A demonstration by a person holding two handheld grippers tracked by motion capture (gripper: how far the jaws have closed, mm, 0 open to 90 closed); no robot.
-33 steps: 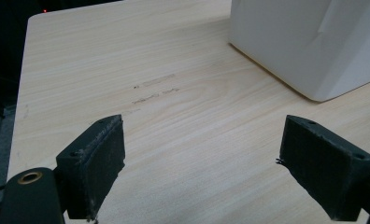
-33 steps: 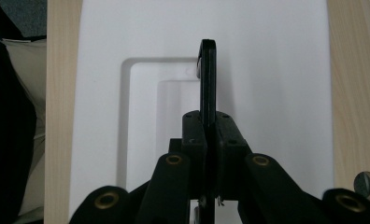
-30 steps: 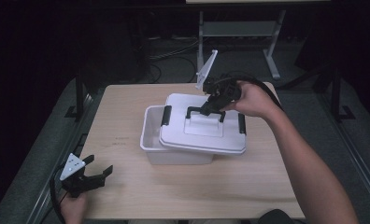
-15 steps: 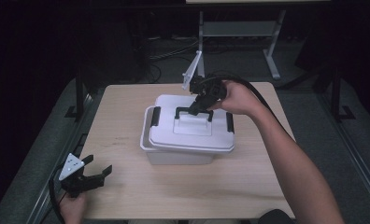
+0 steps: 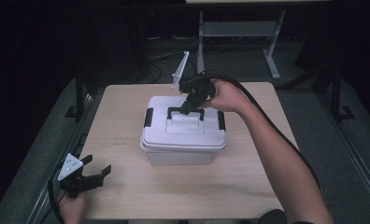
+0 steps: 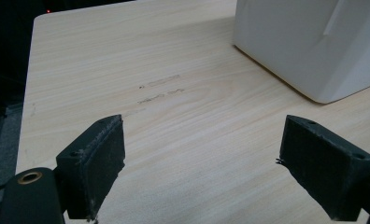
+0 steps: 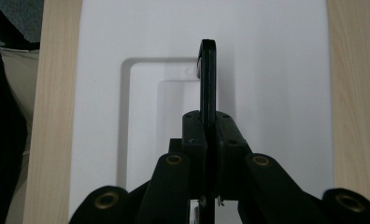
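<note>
A white plastic box (image 5: 182, 154) stands mid-table with its white lid (image 5: 183, 128) seated squarely on top. My right gripper (image 5: 187, 108) is shut on the lid's black handle (image 5: 174, 112), which stands upright; in the right gripper view the handle (image 7: 207, 70) runs straight up between the closed jaws of my right gripper (image 7: 207, 122), over the lid (image 7: 267, 70). Black latches (image 5: 148, 116) hang at both ends of the lid. My left gripper (image 5: 96, 173) lies open at the table's front left corner, well apart from the box (image 6: 314, 42); nothing is between its pads (image 6: 103, 163).
The light wooden table (image 5: 127, 107) has bare surface left of and in front of the box. A cable trails from the right gripper along the forearm. Metal stand legs (image 5: 272, 56) and dark floor lie beyond the far edge.
My right gripper has carried the lid by its handle leftward and down, from skewed over the box's right side to squarely on the box. The left gripper stayed put.
</note>
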